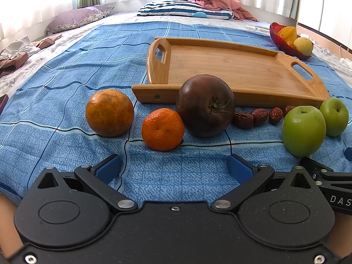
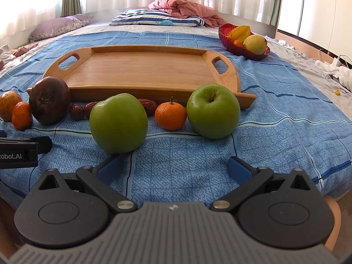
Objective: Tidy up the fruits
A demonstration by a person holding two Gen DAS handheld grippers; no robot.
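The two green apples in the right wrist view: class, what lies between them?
A small orange mandarin with a short stem sits on the blue bedspread between the left green apple and the right green apple, seen in the right wrist view.

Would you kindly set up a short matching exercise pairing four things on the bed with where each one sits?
Things:
1. dark tomato
2. wooden tray
3. red bowl
4. red dates

Places:
A. far right, holding yellow fruit
B. behind the row of fruit, nothing on it
C. between a small orange and the dates
D. between the tomato and the green apples

Pairs: 1-C, 2-B, 3-A, 4-D
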